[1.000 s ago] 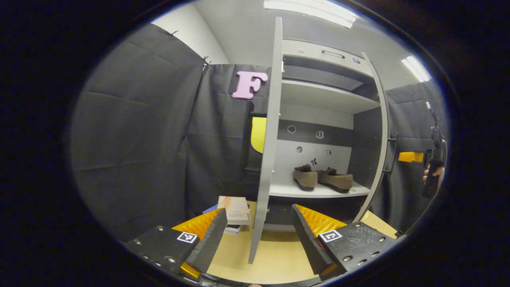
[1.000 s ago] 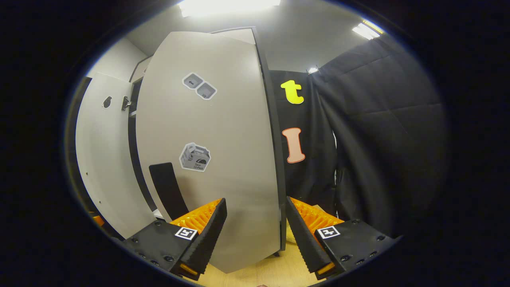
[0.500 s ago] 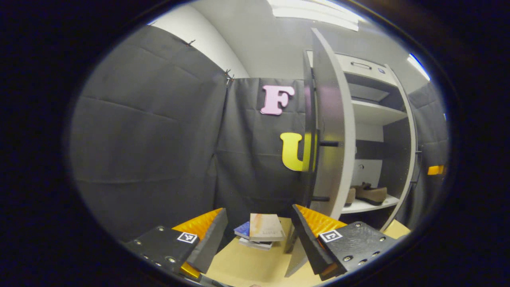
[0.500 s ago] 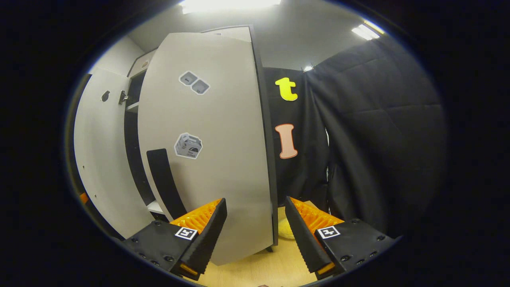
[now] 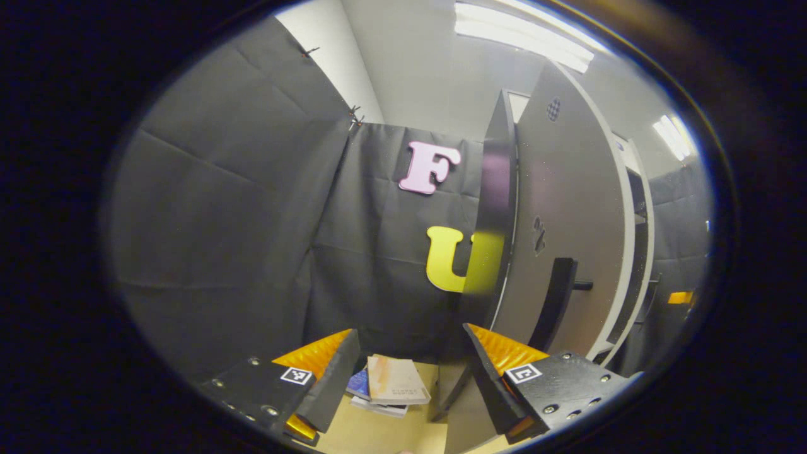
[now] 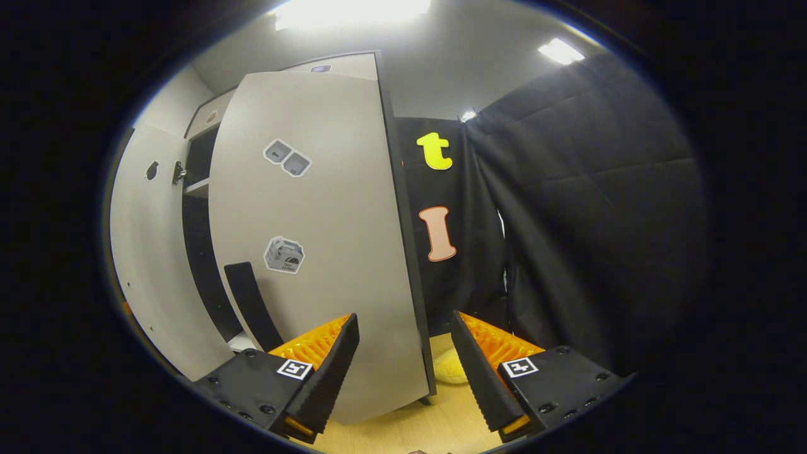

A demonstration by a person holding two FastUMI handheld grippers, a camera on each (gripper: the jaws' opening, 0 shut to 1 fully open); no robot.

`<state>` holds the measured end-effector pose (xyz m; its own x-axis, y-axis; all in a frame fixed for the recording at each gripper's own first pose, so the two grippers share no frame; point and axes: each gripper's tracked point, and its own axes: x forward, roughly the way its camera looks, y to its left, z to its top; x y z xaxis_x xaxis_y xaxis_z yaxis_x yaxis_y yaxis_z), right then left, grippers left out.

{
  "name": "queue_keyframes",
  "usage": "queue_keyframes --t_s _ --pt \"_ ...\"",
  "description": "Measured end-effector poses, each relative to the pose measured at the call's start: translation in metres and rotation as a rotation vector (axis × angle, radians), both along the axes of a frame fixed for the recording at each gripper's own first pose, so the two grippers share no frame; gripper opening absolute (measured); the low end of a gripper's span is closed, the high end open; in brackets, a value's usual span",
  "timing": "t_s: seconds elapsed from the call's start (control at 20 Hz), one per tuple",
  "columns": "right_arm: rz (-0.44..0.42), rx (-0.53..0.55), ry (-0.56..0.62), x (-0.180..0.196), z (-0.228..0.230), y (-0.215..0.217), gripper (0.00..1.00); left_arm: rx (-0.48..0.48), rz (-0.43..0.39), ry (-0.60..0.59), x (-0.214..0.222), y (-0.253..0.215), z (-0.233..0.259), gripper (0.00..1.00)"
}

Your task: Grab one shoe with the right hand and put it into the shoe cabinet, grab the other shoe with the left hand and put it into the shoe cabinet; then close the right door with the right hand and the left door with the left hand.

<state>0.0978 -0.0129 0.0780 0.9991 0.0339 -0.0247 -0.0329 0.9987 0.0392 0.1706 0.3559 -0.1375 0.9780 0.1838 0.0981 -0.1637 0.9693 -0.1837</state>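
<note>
Two grippers, both empty with fingers spread. Left gripper [image 5: 406, 378] sat at the left door's [image 5: 567, 208] outer edge; right gripper [image 6: 403, 372] hung before the right door [image 6: 315, 252]. Both doors stood ajar: stiff, light panels, probably best pushed flat near the dark handle [image 6: 252, 306]. Shoes hidden behind the doors; cabinet interior barely visible. Books [image 5: 394, 384] lay on the floor.

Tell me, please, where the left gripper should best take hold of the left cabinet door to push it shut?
Probably the dark vertical handle on the left door. It stands proud of the panel near the free edge, far from the hinge, so it gives leverage. Come from the door's outer face, open left gripper fingers either side of the bar.
</note>
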Motion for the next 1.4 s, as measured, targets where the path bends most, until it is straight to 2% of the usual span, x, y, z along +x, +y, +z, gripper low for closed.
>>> queue_keyframes --t_s 0.05,0.2,0.4,0.55,0.65,0.95,1.2,1.4 --pt "-0.008 -0.006 0.004 -0.002 -0.003 -0.003 0.94 -0.014 -0.029 0.005 0.006 -0.002 -0.002 0.94" --pt "-0.036 -0.001 0.010 -0.006 -0.008 -0.013 0.93 -0.014 -0.094 0.006 0.032 -0.019 0.002 0.94" --pt "-0.084 0.019 0.022 -0.014 -0.022 -0.035 0.94 0.063 -0.167 0.030 0.049 -0.035 0.007 0.94" --pt "-0.119 0.036 0.034 -0.017 -0.030 -0.049 0.94 0.112 -0.188 0.045 0.050 -0.038 0.011 0.93" --pt "-0.144 0.007 0.038 -0.020 -0.036 -0.055 0.95 0.097 -0.201 0.056 0.052 -0.040 0.009 0.93" --pt "-0.105 -0.020 0.033 -0.017 -0.039 -0.042 0.96 0.069 -0.241 0.065 0.059 -0.047 0.008 0.93" --pt "-0.082 -0.015 0.038 -0.017 -0.045 -0.034 0.96 0.126 -0.317 0.080 0.067 -0.104 0.008 0.94" --pt "-0.088 0.000 0.059 -0.023 -0.056 -0.039 0.96 0.189 -0.333 0.070 0.065 -0.126 0.013 0.93"
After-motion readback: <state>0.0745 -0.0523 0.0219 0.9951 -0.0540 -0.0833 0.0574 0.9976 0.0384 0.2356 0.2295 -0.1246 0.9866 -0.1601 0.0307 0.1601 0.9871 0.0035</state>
